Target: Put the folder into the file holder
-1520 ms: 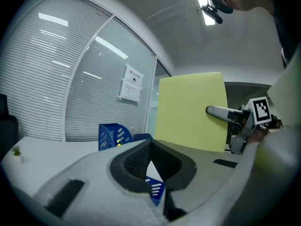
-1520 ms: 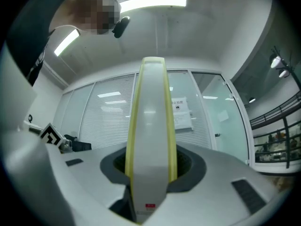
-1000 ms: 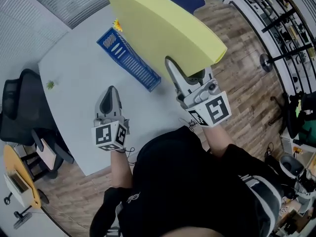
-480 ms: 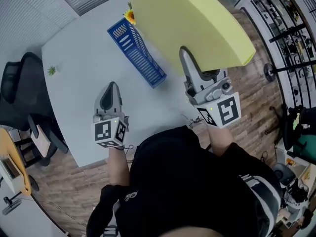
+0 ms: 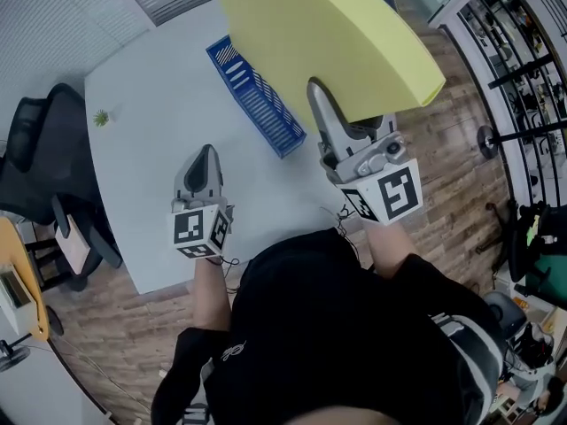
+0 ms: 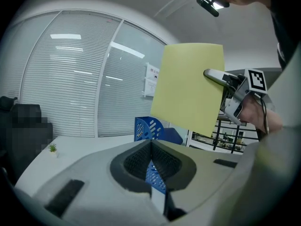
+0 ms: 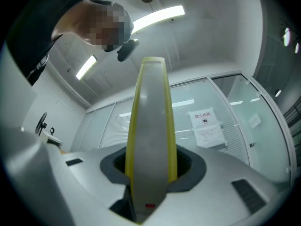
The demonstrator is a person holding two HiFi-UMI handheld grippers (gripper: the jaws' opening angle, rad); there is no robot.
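- The yellow folder [image 5: 328,42] is in the air, clear of the table. The right gripper [image 5: 326,104] clamps it by its lower edge. In the right gripper view the folder [image 7: 149,140] stands edge-on between the jaws, which are pressed against both of its faces.
- In the head view the folder sits above and just right of the blue file holder [image 5: 257,100] and overlaps its far end. The left gripper view shows the folder [image 6: 190,86] tilted, with its corner well above the file holder [image 6: 148,126].
- The file holder stands on the white table [image 5: 151,149] close to its right edge, toward the far corner, with nothing touching it.
- The left gripper [image 5: 202,162] hovers over the near part of the table. Its jaws are closed together on nothing, and it points toward the file holder.
- Judged step: carrying and lining up, with the insertion not begun.
- The next move probably calls for turning the folder's edge parallel to the file holder's slot and lowering it in. The left gripper could steady the holder, since a light holder so near the edge may slide.
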